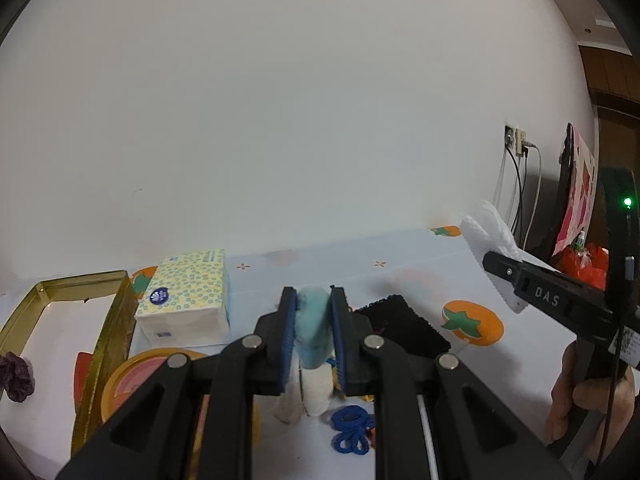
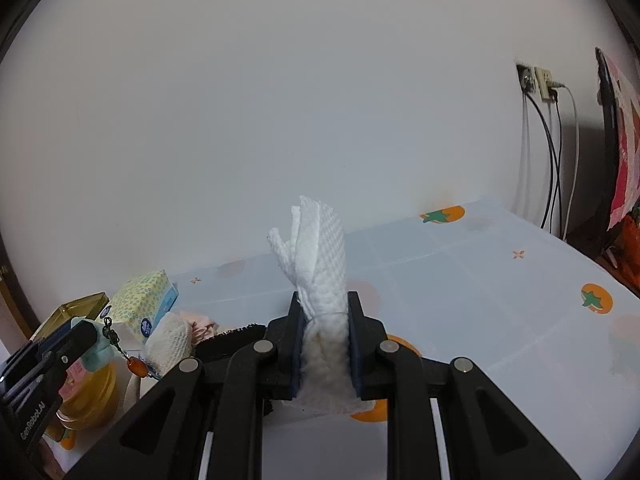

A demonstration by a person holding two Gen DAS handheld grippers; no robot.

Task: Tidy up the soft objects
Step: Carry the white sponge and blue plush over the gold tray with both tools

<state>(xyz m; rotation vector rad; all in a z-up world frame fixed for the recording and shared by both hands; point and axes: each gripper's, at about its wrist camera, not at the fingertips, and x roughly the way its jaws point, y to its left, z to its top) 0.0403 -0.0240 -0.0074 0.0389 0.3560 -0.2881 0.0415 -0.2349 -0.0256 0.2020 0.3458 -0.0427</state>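
Two grippers are showing, each clamping one soft thing. The left gripper (image 1: 313,320) is squeezing a teal-and-cream plush (image 1: 314,344) between its blue pads, jaws drawn in narrow around it; the plush is hanging down off the table (image 1: 400,256), with a small chain and an orange bead dangling from it in the right view. The right gripper (image 2: 325,320) is pinching one white embossed paper towel (image 2: 320,248), jaws nearly together, the towel's free end sticking up past the fingertips and its lower part bunching between the pads.

Nearest under the left gripper, one blue knotted cord (image 1: 352,428) is lying on the table, and one round yellow tin (image 1: 132,376) is sitting to the left. One black cloth (image 1: 404,328) is lying flat just beyond the fingers. Further left, one gold rectangular tin (image 1: 108,320) is standing open, with one dark purple scrunchie (image 1: 16,376) beside it. One tissue pack (image 1: 188,296) is resting near the wall, between gold tin and cloth.
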